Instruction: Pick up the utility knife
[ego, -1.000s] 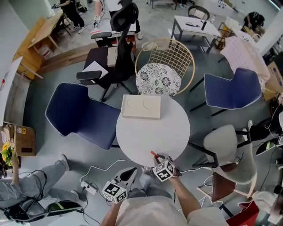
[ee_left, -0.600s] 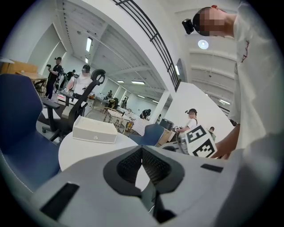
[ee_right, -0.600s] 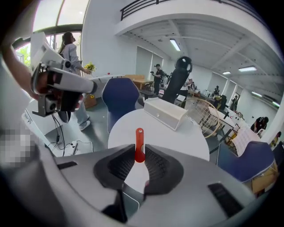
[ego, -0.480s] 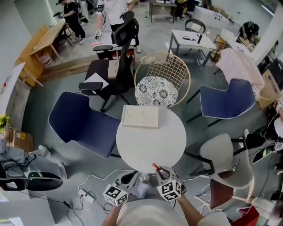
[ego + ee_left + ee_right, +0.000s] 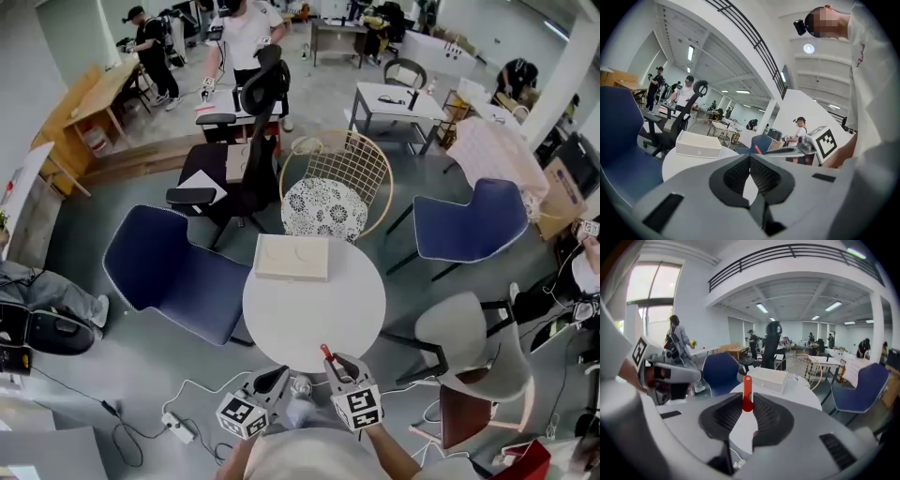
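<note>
The utility knife [image 5: 326, 353] is slim and orange-red, and my right gripper [image 5: 335, 366] is shut on it just off the near edge of the round white table [image 5: 319, 314]. In the right gripper view the knife [image 5: 747, 389] stands upright between the dark pads, its end poking above my right gripper [image 5: 747, 402]. My left gripper [image 5: 277, 379] hangs beside it, below the table's near rim, its tips together with nothing in them. From the left gripper [image 5: 750, 157] view, the knife's tip [image 5: 758, 150] shows just past the jaws.
A flat white box [image 5: 292, 257] lies at the table's far side. Around the table stand a dark blue chair [image 5: 169, 272] on the left, a wire chair with a patterned cushion [image 5: 327, 208] behind, a blue chair [image 5: 469, 225] and a grey one [image 5: 469, 337] on the right. Cables [image 5: 178, 417] lie on the floor.
My right gripper has risen with the knife, off the table's near edge and closer to my body. The left gripper has barely shifted. The head view has tilted further up the room.
</note>
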Available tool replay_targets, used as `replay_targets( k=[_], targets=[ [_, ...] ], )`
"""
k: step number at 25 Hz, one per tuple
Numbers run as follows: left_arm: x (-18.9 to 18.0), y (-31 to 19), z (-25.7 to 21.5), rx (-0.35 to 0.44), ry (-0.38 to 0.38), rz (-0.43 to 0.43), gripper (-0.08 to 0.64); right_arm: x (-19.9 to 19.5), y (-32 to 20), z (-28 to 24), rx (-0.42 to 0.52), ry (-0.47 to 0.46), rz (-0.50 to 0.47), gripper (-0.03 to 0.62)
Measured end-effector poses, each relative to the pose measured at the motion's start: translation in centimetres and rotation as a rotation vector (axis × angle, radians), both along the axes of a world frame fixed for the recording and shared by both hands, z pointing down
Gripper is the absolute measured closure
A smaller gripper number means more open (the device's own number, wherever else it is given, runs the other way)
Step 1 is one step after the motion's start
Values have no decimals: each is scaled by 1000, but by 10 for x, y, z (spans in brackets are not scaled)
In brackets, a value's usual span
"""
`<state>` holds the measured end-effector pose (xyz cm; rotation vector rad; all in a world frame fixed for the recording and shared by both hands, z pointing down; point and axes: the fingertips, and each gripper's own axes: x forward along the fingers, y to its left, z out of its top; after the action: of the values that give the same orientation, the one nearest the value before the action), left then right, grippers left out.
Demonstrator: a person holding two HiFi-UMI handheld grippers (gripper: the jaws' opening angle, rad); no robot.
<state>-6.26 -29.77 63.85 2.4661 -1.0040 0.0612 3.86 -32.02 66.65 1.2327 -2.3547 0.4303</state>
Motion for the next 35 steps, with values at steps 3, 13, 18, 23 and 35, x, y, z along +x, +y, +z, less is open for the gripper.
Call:
replay_targets(
  k=[3, 13, 18, 23, 35],
  targets=[
    [-1, -1, -11, 30, 2, 0, 548, 7, -4, -17, 5, -112, 83, 512],
    [4, 12, -41, 124, 7, 19, 548, 15, 16, -44, 77, -141, 136, 512],
    [4, 47, -44, 141, 11, 31, 548, 15, 52, -51, 101, -141, 152, 512],
    [-4, 82, -47, 168, 12, 36, 548, 8, 89, -57, 135, -140, 159, 512],
    [-12, 212, -36, 156, 38, 43, 548, -2, 217, -60, 161, -130, 175, 512]
  ],
)
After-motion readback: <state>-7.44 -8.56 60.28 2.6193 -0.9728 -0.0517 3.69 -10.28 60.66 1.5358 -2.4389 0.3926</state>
